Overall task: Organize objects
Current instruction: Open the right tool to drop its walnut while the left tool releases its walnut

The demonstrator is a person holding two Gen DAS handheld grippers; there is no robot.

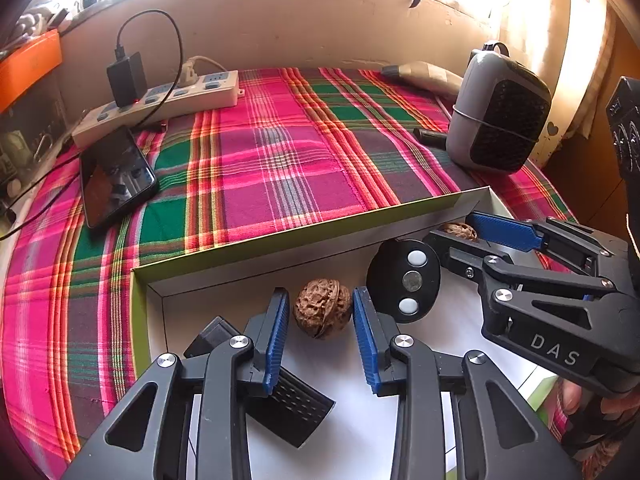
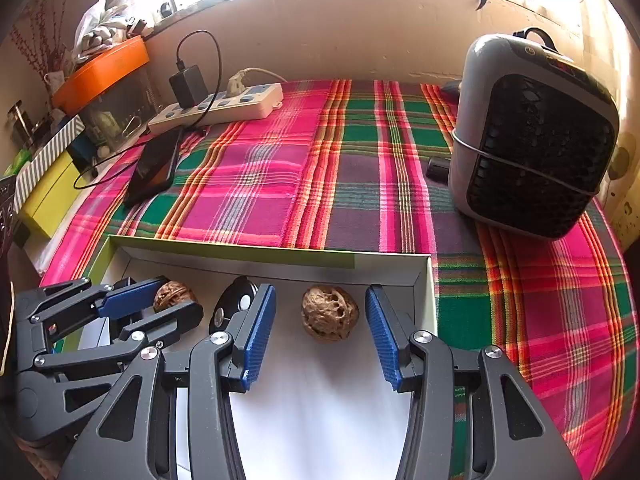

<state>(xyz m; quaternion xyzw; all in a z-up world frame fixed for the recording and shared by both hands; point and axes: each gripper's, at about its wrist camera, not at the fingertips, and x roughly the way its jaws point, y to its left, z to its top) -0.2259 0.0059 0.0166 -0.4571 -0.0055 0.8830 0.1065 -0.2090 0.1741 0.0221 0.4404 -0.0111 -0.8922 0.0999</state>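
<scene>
I have both grippers over the shallow white box (image 2: 424,276) at the lower centre of each frame. My left gripper (image 1: 320,312) stands open, its pads flanking a walnut (image 1: 322,307) without pressing it; the nut's seam runs roughly up-down in frame. My right gripper (image 2: 320,312) is wide around a second walnut (image 2: 330,312), clear gaps both sides. A black oval fob (image 1: 404,280) lies between them, long axis upright.

On the black body of the right gripper (image 1: 476,228), as your left wrist camera shows it, you can read the white letters "DAS". This is the only text you can read. The small marks on top of the grey heater (image 2: 532,136) are too small to read.
</scene>
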